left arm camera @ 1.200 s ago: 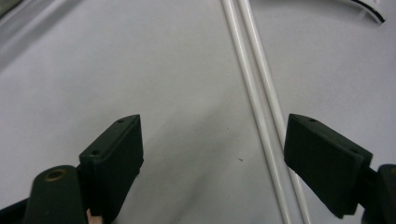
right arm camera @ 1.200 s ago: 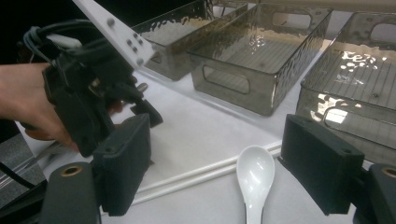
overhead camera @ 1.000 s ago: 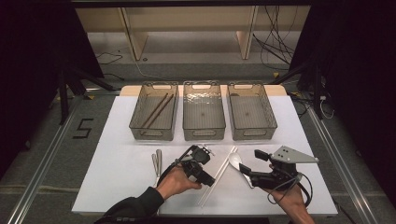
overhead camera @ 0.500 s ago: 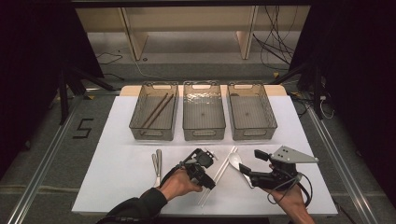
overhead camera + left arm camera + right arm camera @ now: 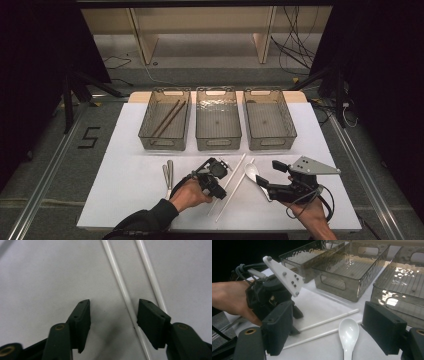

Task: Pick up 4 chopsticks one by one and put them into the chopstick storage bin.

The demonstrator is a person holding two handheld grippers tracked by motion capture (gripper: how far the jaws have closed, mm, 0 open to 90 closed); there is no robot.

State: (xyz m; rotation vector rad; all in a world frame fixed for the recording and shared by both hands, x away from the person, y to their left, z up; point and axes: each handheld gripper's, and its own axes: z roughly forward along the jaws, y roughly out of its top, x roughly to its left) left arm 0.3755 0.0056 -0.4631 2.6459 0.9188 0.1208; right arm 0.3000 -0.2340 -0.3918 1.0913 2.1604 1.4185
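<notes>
Left claw (image 5: 113, 315) over white table (image 5: 125, 175)

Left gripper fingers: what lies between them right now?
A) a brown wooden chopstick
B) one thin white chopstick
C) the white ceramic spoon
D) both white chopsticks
B: in the left gripper view one thin white chopstick runs between the black fingers, untouched; the second white chopstick passes outside them.

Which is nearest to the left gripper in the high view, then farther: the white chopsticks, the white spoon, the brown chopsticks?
1. White chopsticks, right at the left gripper.
2. White spoon, just right of them.
3. Brown chopsticks, far back in the left bin.
</notes>
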